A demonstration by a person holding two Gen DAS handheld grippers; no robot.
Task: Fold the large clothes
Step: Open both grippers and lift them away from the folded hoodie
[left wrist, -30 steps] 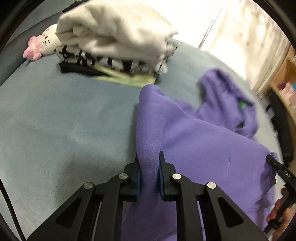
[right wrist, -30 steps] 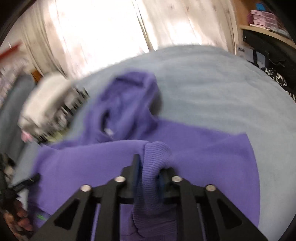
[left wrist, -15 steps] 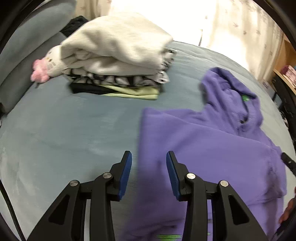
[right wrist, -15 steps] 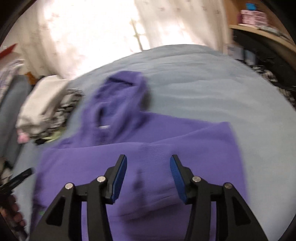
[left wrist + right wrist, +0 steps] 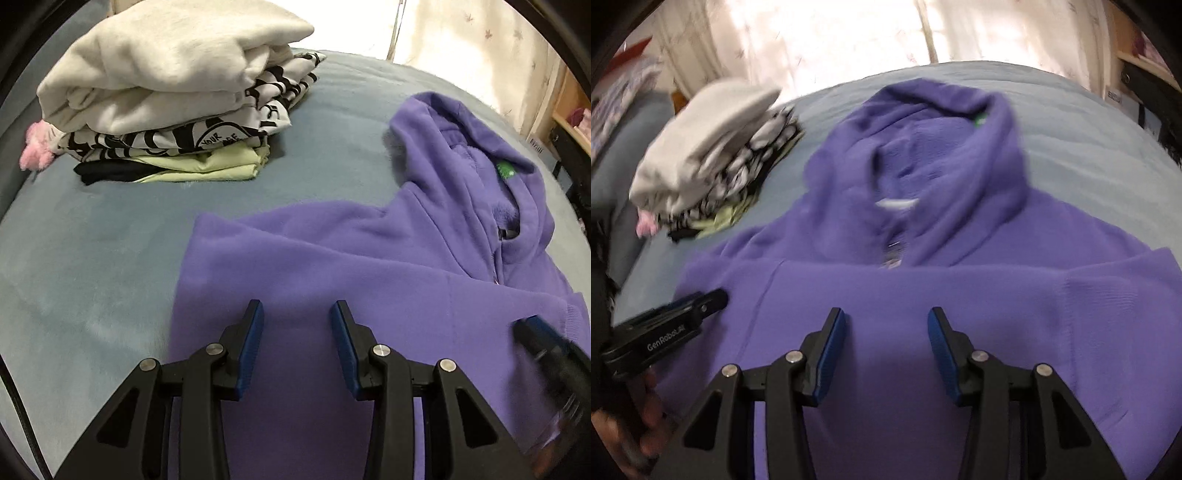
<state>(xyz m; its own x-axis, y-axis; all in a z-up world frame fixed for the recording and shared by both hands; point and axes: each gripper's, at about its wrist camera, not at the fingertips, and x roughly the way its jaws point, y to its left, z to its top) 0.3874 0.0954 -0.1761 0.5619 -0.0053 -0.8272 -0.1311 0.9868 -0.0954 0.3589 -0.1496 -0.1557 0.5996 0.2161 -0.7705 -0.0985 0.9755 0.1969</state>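
Note:
A purple hooded sweatshirt (image 5: 369, 266) lies flat on the blue-grey bed, hood away from me, sleeves folded across the body. It fills the right wrist view (image 5: 923, 258) too. My left gripper (image 5: 295, 317) is open and empty just above the sweatshirt's left part. My right gripper (image 5: 886, 325) is open and empty above the middle of the body. The right gripper's tip shows blurred in the left wrist view (image 5: 543, 339); the left gripper shows at the left of the right wrist view (image 5: 676, 317).
A stack of folded clothes (image 5: 173, 85), white on top, stands at the back left of the bed (image 5: 81, 258); it also shows in the right wrist view (image 5: 713, 147). A pink and white plush (image 5: 35, 147) lies beside it. Shelves (image 5: 569, 110) stand at the right.
Both grippers were shut on purple fabric one second ago. They opened, let it go, and the sweatshirt now lies flat. Both have pulled back a little.

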